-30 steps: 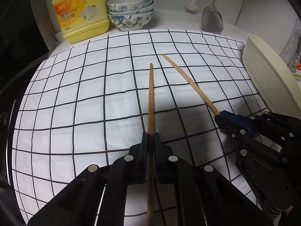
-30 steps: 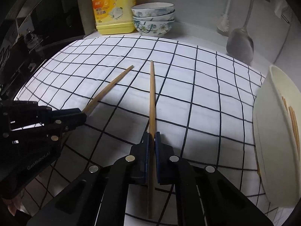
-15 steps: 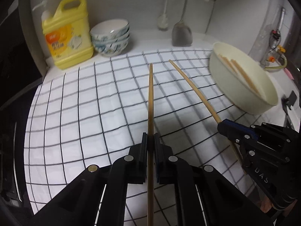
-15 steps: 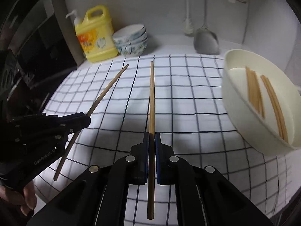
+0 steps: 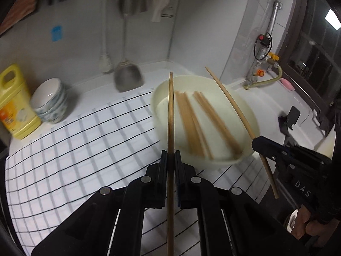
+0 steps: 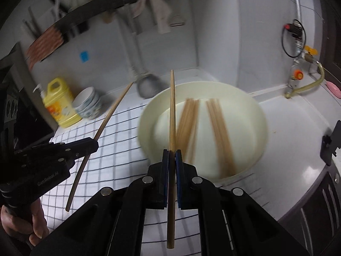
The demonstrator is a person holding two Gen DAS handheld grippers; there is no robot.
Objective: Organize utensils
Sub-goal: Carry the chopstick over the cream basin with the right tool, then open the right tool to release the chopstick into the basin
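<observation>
Risk of a miss: because each gripper holds only one thin chopstick clamped across a short stretch of its length, we judge that a release with the far tip out past the rim of the cream bowl [image 6: 263, 125] would let the stick tip out onto the checked cloth [image 5: 64, 149] or the counter.
Risk of a swivel: if a stick turns between the pads as we swing over, it may drop crosswise on the chopsticks in the bowl [image 6: 219, 136] instead of lying alongside them.
Risk of a clash: the two held sticks fan apart at their far ends, yet the grippers are near each other, so we could knock one stick with the other on the way down.
Left gripper [image 5: 171, 155]: clenched on the left chopstick [image 5: 170, 111], which runs straight out between the jaws, its far part over the left side of the bowl and its tail reaching back under the body.
Right gripper [image 6: 172, 154]: clenched on the right chopstick [image 6: 172, 111], gripped towards its rear, the long end pointing up over the bowl.
Bowl contents: two loose groups of chopsticks, blurred, lying lengthwise.
Stage: we judge both sticks are being carried to the bowl, not yet let go.
</observation>
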